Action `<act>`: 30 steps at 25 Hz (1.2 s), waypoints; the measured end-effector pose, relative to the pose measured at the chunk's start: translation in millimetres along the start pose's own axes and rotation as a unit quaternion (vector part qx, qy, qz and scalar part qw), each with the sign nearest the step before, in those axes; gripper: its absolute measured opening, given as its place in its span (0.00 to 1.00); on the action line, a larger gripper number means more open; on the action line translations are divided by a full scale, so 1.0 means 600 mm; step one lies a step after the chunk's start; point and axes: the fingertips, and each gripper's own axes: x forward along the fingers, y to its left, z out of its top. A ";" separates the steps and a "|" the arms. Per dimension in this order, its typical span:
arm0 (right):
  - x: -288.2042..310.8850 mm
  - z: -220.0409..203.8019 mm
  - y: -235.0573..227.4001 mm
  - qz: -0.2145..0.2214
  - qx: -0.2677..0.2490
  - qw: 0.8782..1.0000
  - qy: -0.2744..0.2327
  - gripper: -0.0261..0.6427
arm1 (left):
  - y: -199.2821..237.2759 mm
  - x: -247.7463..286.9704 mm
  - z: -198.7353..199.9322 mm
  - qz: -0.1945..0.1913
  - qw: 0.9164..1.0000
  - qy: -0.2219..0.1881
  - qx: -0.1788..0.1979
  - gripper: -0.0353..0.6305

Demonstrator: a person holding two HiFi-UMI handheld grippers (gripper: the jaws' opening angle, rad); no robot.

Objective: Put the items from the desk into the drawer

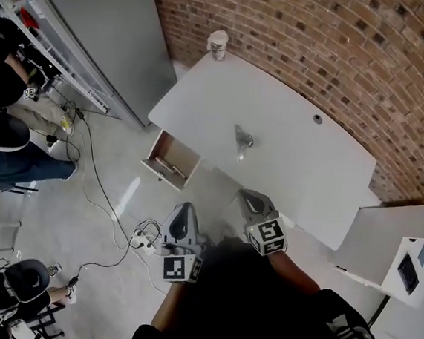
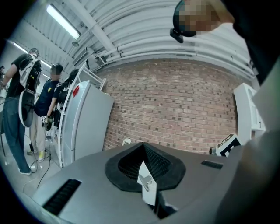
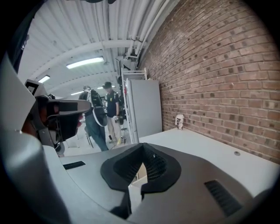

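Observation:
A small metal clip (image 1: 243,140) lies on the white desk (image 1: 293,157). A paper cup (image 1: 217,44) stands at the desk's far corner. Below the desk's left edge a wooden drawer (image 1: 171,159) is pulled open with a thin stick-like item inside. My left gripper (image 1: 182,208) hovers over the floor just in front of the drawer, jaws together and holding nothing. My right gripper (image 1: 245,194) is at the desk's near edge, short of the clip, also shut and holding nothing. In the left gripper view the clip (image 2: 147,182) shows through the slit between the jaws. The cup (image 3: 179,121) appears far off in the right gripper view.
A brick wall (image 1: 318,35) runs behind the desk and a grey cabinet (image 1: 114,40) stands left of it. Cables and a power strip (image 1: 140,241) lie on the floor. People (image 1: 2,81) stand at far left. A second white desk (image 1: 406,251) is at the right.

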 end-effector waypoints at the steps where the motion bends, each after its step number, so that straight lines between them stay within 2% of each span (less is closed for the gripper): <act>1: -0.001 -0.003 -0.006 -0.007 0.003 1.000 0.001 0.04 | -0.001 0.004 -0.005 -0.007 1.000 0.005 0.001 0.06; 7: 0.005 -0.026 -0.055 -0.051 0.022 0.998 0.015 0.04 | -0.024 0.032 0.005 -0.049 0.999 0.008 0.013 0.06; 11: 0.033 -0.035 -0.090 -0.071 0.029 0.997 0.019 0.04 | -0.025 0.050 0.013 -0.054 0.998 0.004 0.009 0.06; 16: 0.072 -0.054 -0.130 -0.084 0.049 0.995 0.031 0.04 | -0.024 0.064 -0.003 -0.059 0.998 0.027 0.007 0.06; 22: 0.129 -0.089 -0.190 -0.100 0.074 0.991 0.055 0.04 | -0.021 0.091 -0.002 -0.060 0.998 0.024 0.003 0.06; 25: 0.169 -0.119 -0.221 -0.103 0.094 0.987 0.075 0.05 | -0.024 0.103 0.011 -0.065 0.998 0.006 0.007 0.06; 27: 0.197 -0.140 -0.247 -0.111 0.108 0.984 0.088 0.09 | -0.025 0.107 0.009 -0.067 0.998 0.009 0.011 0.06; 28: 0.210 -0.153 -0.261 -0.115 0.116 0.982 0.095 0.15 | -0.025 0.108 0.007 -0.067 0.998 0.010 0.013 0.06; 30: 0.237 -0.179 -0.284 -0.121 0.133 0.977 0.111 0.18 | -0.020 0.107 -0.005 -0.060 0.998 0.023 0.013 0.06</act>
